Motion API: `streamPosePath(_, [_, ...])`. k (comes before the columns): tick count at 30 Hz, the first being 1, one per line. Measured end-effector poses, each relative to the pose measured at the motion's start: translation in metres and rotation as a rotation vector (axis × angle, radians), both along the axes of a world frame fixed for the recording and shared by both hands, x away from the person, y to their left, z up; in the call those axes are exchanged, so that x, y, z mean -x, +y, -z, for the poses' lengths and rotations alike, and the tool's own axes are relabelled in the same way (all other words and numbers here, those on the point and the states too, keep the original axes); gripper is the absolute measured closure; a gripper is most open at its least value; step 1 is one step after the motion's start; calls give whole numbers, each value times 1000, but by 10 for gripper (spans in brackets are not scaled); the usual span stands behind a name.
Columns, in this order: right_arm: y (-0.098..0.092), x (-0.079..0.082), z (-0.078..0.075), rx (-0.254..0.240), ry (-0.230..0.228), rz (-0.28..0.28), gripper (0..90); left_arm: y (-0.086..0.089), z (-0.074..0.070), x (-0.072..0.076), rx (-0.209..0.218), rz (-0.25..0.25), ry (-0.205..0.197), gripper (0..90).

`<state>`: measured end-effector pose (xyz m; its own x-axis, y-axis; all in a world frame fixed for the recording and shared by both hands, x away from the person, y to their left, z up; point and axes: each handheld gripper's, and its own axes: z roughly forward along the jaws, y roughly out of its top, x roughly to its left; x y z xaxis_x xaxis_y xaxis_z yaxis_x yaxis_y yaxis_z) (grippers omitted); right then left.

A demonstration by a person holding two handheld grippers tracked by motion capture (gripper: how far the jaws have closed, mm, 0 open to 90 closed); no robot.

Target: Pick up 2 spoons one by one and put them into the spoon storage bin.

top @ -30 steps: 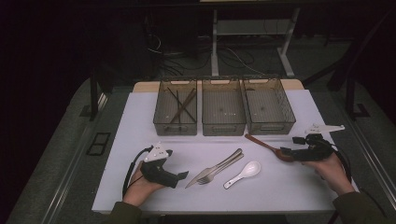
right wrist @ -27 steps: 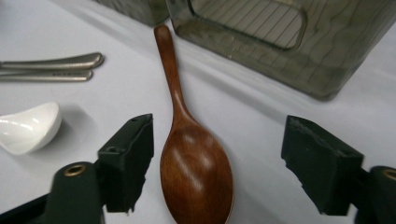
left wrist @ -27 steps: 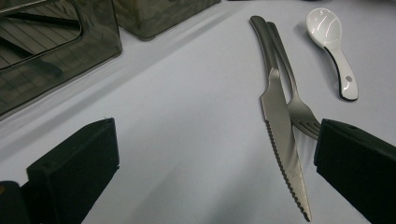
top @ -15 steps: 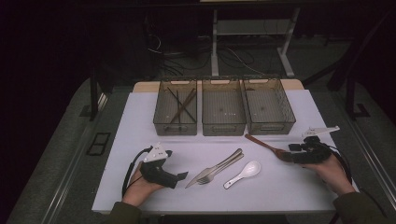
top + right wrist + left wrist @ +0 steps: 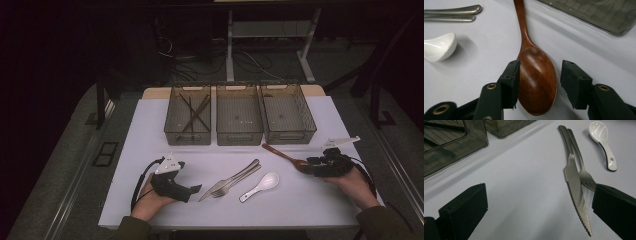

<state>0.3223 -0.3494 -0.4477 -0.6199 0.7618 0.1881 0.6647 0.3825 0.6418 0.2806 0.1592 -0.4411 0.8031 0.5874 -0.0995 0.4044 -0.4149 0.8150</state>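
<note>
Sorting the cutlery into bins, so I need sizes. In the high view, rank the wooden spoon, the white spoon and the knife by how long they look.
Largest to smallest in the high view:
1. knife, the longest
2. wooden spoon, a little shorter; it lies farther from the camera, so this gap is unsure
3. white spoon, clearly the shortest

My right hand-held gripper (image 5: 537, 82) has just been closing its jaws around the wooden spoon's (image 5: 537, 85) bowl. One pad touches it; the other stands just clear.
</note>
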Motion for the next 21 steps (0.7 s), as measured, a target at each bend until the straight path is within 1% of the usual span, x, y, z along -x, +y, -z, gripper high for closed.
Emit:
streamPosePath(6, [3,2,0,35,-25,-32,543,1,0,0,0,-1,1,0])
streamPosePath(12, [8,5,-1,51,-29,-73,595,1,0,0,0,0,1,0])
streamPosePath(21, [9,7,-1,58,-36,-89,670,1,-1,0,-3,2,1,0])
